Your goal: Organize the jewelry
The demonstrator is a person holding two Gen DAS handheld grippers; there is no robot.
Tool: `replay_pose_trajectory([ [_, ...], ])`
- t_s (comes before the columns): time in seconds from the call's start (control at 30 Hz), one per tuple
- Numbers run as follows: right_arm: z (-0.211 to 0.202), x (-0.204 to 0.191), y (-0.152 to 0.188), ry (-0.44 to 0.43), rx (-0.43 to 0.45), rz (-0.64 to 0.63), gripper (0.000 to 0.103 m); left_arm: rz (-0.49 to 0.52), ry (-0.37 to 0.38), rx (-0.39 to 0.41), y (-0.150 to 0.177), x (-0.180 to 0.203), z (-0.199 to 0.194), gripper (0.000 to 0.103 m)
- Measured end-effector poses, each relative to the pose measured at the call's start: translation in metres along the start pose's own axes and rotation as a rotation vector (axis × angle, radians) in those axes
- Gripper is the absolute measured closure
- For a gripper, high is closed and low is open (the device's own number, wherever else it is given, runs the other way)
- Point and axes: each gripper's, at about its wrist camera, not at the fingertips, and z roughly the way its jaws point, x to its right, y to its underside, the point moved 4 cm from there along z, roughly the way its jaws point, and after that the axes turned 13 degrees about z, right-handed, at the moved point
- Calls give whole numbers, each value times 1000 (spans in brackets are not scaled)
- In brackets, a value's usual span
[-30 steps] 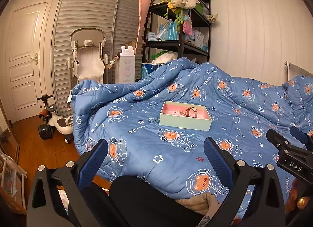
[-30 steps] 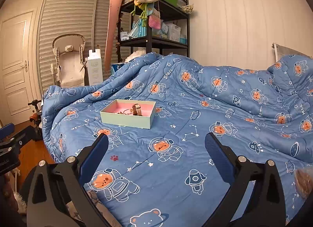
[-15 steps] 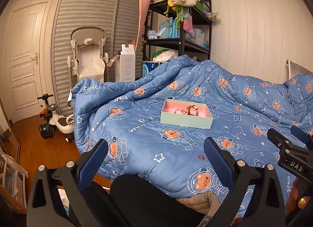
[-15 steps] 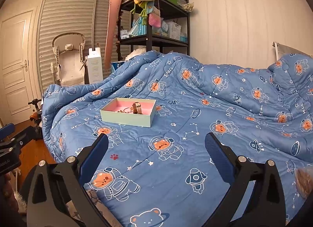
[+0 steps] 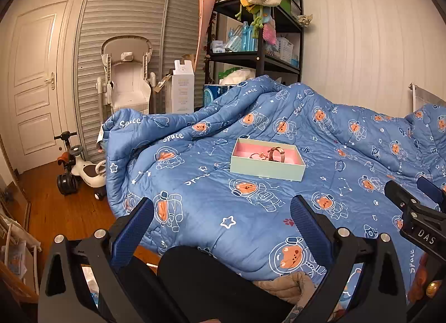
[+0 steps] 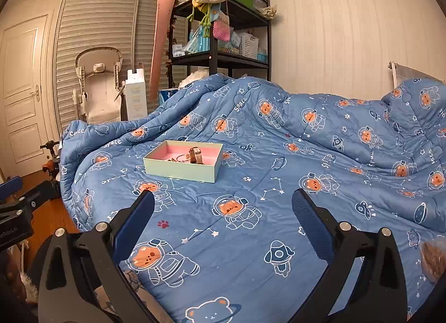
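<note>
- Left wrist view: my left gripper (image 5: pixel 221 218) hangs at the near edge of the bed, jaws spread wide, nothing between them.
- Right gripper (image 6: pixel 223 211) likewise gapes empty over the blue quilt (image 6: pixel 306 172), pointed toward the box (image 6: pixel 182 169).
- That mint box with pink lining sits flat on the quilt, well ahead of both tools; I judge it is parked mid-bed so either hand can reach.
- Jewelry (image 5: pixel 269 153) lies inside it: a strap-like band (image 6: pixel 196 155) standing on edge, tangled chain pieces beside.
- I can't separate those pieces; the near wall hides the box floor.
- Something brownish (image 6: pixel 433 257) is cut off at the right wrist view's edge, unidentifiable.
</note>
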Motion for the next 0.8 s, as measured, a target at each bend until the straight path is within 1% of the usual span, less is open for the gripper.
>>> replay_pose_trajectory([
  [0.27,0,-1,0,-4,3,-7,6,-1,-2,2,-1,-1,0,7],
  [0.5,0,0,0,-4,3,-7,6,14,-24,-5,-3,0,0,7],
  [0.8,-1,0,0,-2,5,-6,6,18,-23,2,-4,1,-1,7],
])
